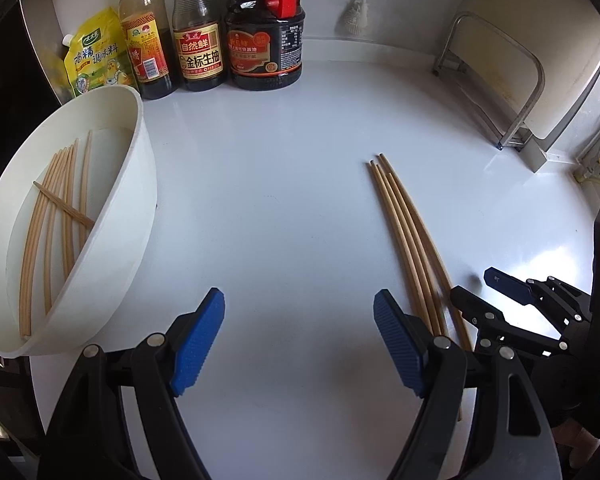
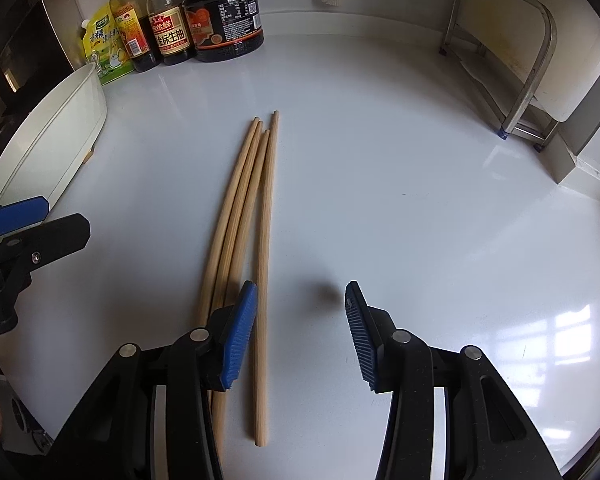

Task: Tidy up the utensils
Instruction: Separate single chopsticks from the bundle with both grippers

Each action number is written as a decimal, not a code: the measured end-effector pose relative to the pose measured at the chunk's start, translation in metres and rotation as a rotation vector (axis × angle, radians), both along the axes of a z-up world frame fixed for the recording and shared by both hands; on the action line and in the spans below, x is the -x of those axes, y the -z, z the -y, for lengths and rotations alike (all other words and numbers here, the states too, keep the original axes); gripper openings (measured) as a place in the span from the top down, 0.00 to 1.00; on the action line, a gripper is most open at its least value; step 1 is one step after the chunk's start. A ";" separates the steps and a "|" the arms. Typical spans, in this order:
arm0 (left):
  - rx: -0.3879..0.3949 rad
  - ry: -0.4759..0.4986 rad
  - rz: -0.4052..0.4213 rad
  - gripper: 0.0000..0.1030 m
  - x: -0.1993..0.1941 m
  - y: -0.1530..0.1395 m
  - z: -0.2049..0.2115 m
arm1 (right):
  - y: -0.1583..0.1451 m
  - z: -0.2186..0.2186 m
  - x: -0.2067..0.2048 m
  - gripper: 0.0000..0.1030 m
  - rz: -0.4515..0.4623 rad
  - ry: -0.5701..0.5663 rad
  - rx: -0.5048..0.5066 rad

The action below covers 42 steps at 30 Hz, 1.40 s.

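Several wooden chopsticks (image 2: 244, 216) lie side by side on the white counter, also in the left wrist view (image 1: 408, 232). A white container (image 1: 132, 208) at the left holds several more chopsticks (image 1: 56, 216); its side shows in the right wrist view (image 2: 60, 136). My left gripper (image 1: 300, 340) is open and empty over bare counter between container and chopsticks. My right gripper (image 2: 300, 328) is open and empty, low at the near ends of the chopsticks; its left finger sits over them and the rightmost chopstick lies between the fingers. It shows in the left wrist view (image 1: 480, 284).
Sauce bottles (image 1: 236, 40) and a yellow seasoning pouch (image 1: 96, 56) stand along the back wall. A metal rack (image 2: 512, 60) with a cutting board stands at the back right. A white brush (image 1: 356, 12) hangs at the back.
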<state>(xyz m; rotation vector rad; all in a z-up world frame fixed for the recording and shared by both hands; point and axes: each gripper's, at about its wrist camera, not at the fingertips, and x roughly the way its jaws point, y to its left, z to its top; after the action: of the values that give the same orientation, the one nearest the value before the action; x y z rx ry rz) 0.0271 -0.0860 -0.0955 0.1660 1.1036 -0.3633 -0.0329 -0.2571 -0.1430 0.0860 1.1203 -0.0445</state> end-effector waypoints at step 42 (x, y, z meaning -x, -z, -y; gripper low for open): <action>-0.062 0.027 -0.068 0.27 0.016 0.047 0.063 | 0.002 0.055 0.009 0.58 0.041 0.055 -0.014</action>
<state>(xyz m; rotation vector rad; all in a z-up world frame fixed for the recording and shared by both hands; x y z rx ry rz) 0.0114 -0.1489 -0.1422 0.2249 1.1812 -0.3616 -0.0415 -0.3118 -0.1447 0.1301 1.0769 -0.0837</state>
